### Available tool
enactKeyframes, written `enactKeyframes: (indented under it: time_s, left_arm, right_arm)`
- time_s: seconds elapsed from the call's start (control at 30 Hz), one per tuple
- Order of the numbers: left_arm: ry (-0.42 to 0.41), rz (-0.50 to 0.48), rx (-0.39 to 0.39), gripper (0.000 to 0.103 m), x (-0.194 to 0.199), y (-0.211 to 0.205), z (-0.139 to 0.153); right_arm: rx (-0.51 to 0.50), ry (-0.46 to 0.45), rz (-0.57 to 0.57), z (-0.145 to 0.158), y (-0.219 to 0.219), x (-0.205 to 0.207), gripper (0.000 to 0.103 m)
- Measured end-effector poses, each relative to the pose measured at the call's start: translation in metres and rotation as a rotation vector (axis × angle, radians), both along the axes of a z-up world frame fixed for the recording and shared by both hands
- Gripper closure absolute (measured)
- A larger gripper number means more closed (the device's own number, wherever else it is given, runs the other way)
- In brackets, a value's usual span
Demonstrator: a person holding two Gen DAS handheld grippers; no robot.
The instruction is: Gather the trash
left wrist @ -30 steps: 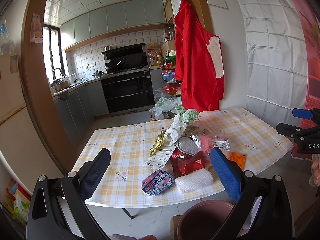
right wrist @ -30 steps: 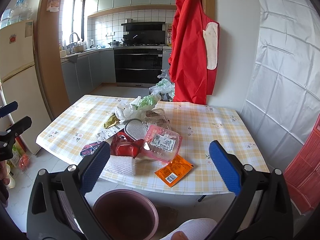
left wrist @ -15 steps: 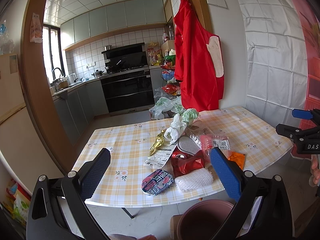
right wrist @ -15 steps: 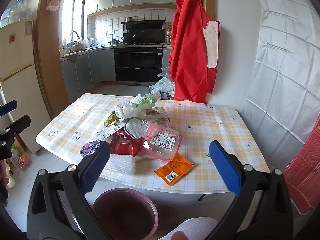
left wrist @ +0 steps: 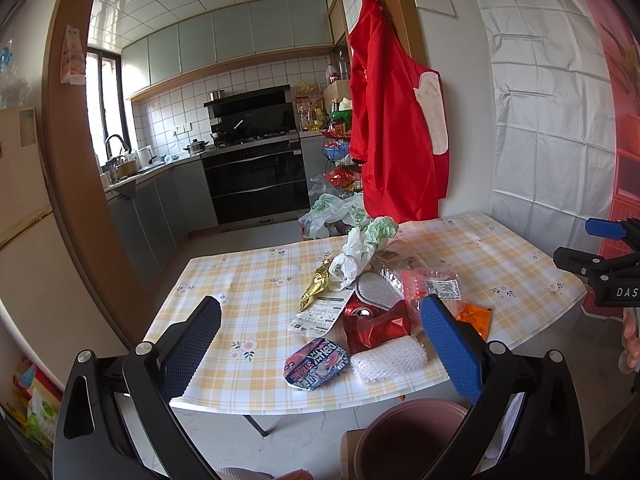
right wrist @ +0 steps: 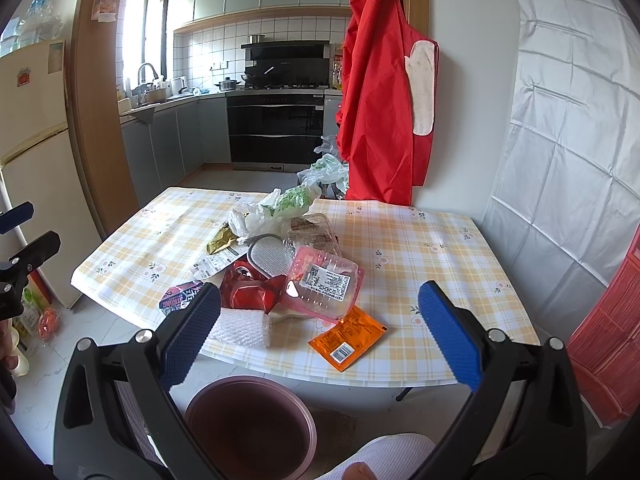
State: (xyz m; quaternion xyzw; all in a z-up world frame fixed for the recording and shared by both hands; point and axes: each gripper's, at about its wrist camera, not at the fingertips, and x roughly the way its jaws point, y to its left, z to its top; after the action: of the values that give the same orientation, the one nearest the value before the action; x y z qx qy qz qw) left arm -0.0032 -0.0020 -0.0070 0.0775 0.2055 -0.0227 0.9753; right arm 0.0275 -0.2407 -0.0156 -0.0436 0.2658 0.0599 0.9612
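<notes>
A heap of trash lies on the yellow-checked table [left wrist: 248, 288] [right wrist: 420, 248]: a red foil wrapper [left wrist: 376, 326] [right wrist: 250, 290], white foam netting [left wrist: 390, 360] [right wrist: 240, 328], a pink snack packet [left wrist: 316, 362], an orange sachet [right wrist: 346, 338] [left wrist: 474, 318], a clear plastic tray with a label [right wrist: 326, 282], white and green plastic bags [left wrist: 360, 248] [right wrist: 280, 208]. A dark pink bin [right wrist: 250, 426] [left wrist: 404, 438] stands on the floor below the table's near edge. My left gripper [left wrist: 320, 344] and right gripper [right wrist: 318, 334] hover before the table, both open and holding nothing.
A red apron [left wrist: 394, 136] hangs on the wall behind the table. Bagged goods [left wrist: 332, 210] sit on the floor beyond the far edge. A kitchen with an oven [right wrist: 276, 128] lies behind. A fridge [right wrist: 32, 168] stands at the left.
</notes>
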Motion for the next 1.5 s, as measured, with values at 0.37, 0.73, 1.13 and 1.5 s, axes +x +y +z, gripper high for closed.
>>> enactKeyframes:
  time_s: [0.37,0.73,1.13,1.5]
  left_arm:
    - [0.004,0.0,0.0,0.005,-0.002,-0.001,-0.002]
    - [0.043,-0.012,-0.128,0.005,0.017,0.016,-0.022]
    - [0.112,0.037,-0.08,0.005,0.046,0.027,-0.111]
    - [0.232,0.155,-0.138,0.005,0.066,0.063,-0.161]
  right_arm:
    - [0.001,0.002,-0.002,0.0,0.0,0.0,0.006]
    - [0.096,0.007,0.006,-0.023,-0.011,0.013,0.006]
    - [0.109,0.126,-0.047,-0.106,-0.02,0.059,0.006]
    - [0.07,0.191,-0.034,-0.164,-0.019,0.082,0.006]
